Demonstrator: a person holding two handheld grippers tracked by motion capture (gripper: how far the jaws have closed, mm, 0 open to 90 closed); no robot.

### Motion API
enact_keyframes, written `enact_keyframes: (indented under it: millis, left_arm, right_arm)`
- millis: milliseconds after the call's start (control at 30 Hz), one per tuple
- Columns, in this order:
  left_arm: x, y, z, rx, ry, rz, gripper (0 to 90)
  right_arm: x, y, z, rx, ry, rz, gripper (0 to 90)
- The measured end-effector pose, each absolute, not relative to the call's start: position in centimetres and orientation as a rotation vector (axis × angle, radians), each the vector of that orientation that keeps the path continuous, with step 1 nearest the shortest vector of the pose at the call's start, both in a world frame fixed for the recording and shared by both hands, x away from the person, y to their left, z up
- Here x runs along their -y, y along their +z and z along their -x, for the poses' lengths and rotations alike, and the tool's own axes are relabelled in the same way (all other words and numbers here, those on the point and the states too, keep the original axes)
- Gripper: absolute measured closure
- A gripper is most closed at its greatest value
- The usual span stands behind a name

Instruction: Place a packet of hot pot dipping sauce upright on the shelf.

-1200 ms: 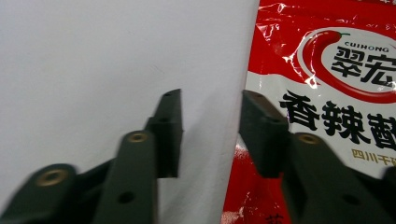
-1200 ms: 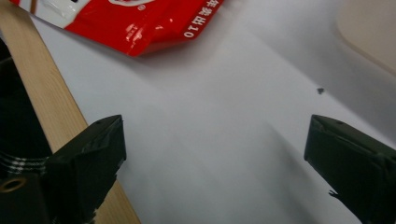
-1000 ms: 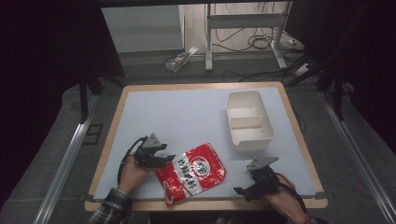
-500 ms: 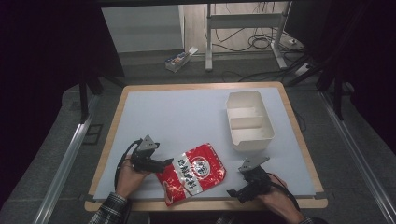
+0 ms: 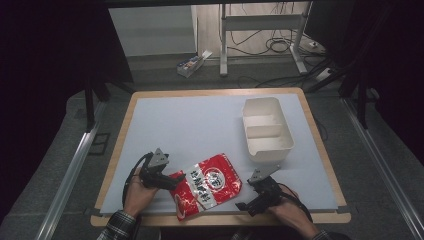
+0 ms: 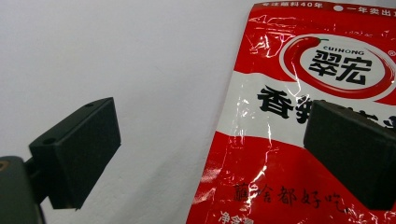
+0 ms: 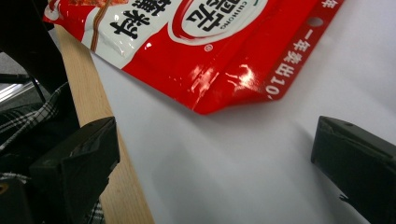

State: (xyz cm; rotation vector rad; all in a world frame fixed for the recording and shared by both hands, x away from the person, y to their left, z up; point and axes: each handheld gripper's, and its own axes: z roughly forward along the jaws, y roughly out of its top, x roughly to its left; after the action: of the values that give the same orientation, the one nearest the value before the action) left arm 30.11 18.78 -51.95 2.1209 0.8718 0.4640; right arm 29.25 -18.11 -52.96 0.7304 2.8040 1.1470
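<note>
Red and white, a glossy plastic snack pouch (image 5: 207, 186) lies flat on the pale grey table mat (image 5: 200, 130), near the table's front edge, between the two hand-held grippers. The left gripper (image 5: 172, 182) sits at the pouch's left end; its jaws have just been opening and stand spread, one above the pouch, one beside it, neither pressing. The right gripper (image 5: 241, 205) hovers just off the pouch's right corner, jaws wide apart around bare mat. A white two-compartment plastic box (image 5: 266, 131) stands well apart.
</note>
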Motion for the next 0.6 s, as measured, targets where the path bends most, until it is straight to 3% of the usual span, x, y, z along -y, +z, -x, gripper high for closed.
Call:
enact_keyframes:
  millis: [600]
  left_arm:
    - [-18.7, -52.0, -30.1, -0.860, 0.472, -2.124, 2.1]
  right_arm:
    - [16.0, -53.1, -30.5, -2.839, 1.214, -0.767, 0.2]
